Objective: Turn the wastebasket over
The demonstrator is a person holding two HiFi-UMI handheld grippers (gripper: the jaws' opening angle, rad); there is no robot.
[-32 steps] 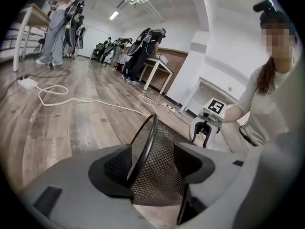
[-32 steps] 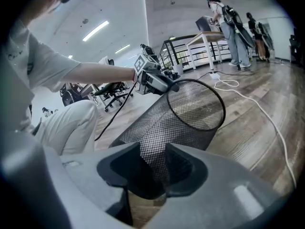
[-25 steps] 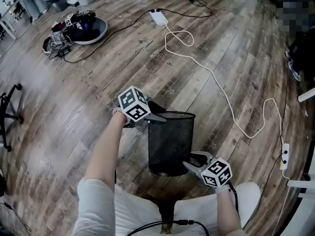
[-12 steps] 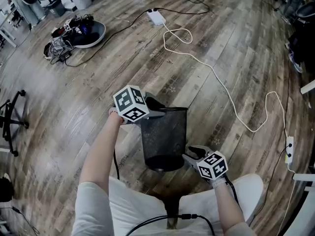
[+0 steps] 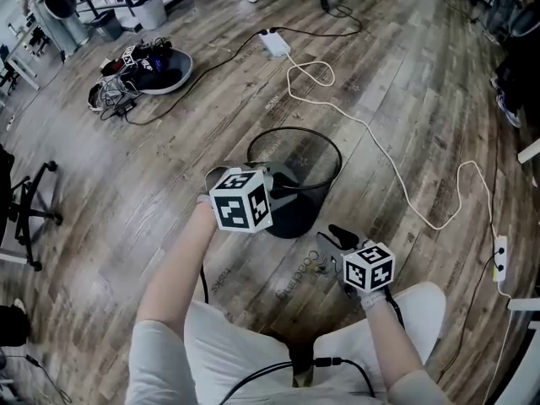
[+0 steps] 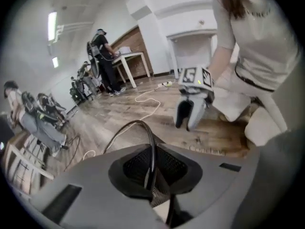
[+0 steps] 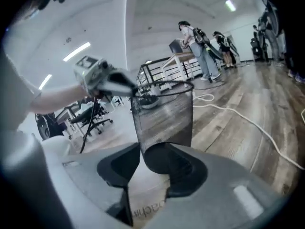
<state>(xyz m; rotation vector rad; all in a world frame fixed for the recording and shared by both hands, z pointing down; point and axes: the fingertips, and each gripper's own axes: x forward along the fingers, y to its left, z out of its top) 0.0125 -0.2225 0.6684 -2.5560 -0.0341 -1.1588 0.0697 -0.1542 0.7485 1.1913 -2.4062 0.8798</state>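
Observation:
The black mesh wastebasket (image 5: 295, 213) hangs off the floor, tipped so its round mouth faces away from me. My left gripper (image 5: 277, 186) holds its near rim. In the left gripper view the jaws (image 6: 152, 175) are closing, with the rim wire and mesh wall pinched between them. My right gripper (image 5: 331, 241) sits low at the right, close to the basket's base. Its jaws (image 7: 152, 166) stand wide and are closing a little. The base of the basket (image 7: 164, 123) lies just ahead of their gap, and the pads do not press on it.
A white cable (image 5: 396, 184) snakes across the wooden floor from a power strip (image 5: 276, 43) at the back. A round grey tray (image 5: 156, 66) full of cables lies far left. An office chair base (image 5: 34, 201) stands at the left edge. My knees are just below the grippers.
The basket stood upright on the floor; the left gripper has closed on its rim, rolled and lifted it, tipping the mouth away. The right gripper came up toward the base.

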